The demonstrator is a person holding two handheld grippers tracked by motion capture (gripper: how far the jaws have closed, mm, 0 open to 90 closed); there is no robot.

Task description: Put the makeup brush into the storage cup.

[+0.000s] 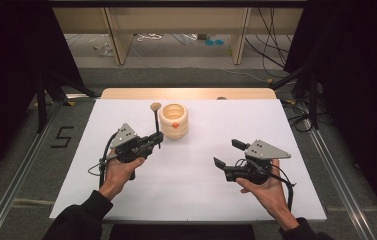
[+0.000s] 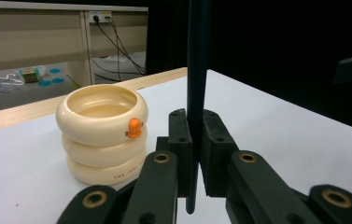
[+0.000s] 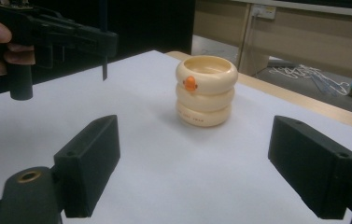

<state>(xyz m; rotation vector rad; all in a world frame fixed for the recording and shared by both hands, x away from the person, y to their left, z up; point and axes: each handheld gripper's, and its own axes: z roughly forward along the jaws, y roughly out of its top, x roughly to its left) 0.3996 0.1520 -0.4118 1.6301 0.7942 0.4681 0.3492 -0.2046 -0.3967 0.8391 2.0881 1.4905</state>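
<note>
Your left gripper (image 1: 157, 139) has its jaws clamped on the dark handle of a brush (image 1: 155, 120), which stands nearly upright: in the high view its pale, rounded head (image 1: 155, 106) points toward the far edge of the counter (image 1: 276, 130), just left of the cup. In the left gripper view the dark handle (image 2: 197, 70) runs straight up between the two pads, its lower tip poking out below them and clear of the counter.

The container is a cream cup (image 1: 173, 121) shaped like three stacked rings, with a small orange knob (image 2: 134, 127) on its upper ring (there is small lettering on the bottom ring, too small to read). It stands upright on the white counter, toward the far side, just beside the brush but not touching it. Its inside (image 2: 102, 109) looks bare, as far as the rim lets you see.

Your right gripper (image 1: 228, 153) sits well apart from the cup, over the near right of the counter, jaws spread wide and holding nothing; in the right gripper view the cup (image 3: 206, 91) stands between its pads, farther off.
</note>
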